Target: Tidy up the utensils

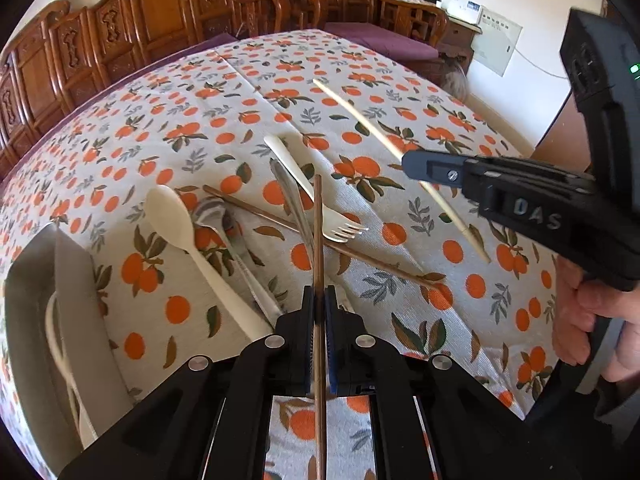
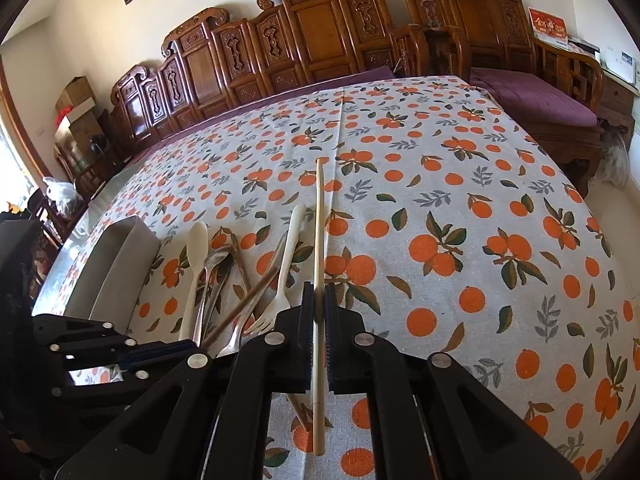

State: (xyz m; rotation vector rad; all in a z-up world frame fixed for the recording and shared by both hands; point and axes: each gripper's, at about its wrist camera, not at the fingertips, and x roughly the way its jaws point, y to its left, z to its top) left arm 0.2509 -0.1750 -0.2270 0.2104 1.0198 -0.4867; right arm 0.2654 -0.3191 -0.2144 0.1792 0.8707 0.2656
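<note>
Table (image 2: 460,152) under an orange-print cloth, sorting barely begun. The grey tray (image 1: 80,292) at its left edge holds one pale utensil; a pale spoon (image 1: 188,240), pale fork (image 1: 308,192), metal pieces and a second brown chopstick remain heaped beside it. Left tongs (image 1: 319,300) clamp a brown chopstick (image 1: 318,232); right tongs (image 2: 319,300) clamp a pale chopstick (image 2: 319,232).

A brown chopstick (image 1: 318,240) and a pale chopstick (image 2: 319,240) are each clamped lengthwise, above a white spoon (image 1: 188,236), white fork (image 1: 308,192), metal cutlery (image 1: 244,256) and a second brown chopstick (image 1: 360,254) crossed beside a grey tray (image 1: 76,280).
</note>
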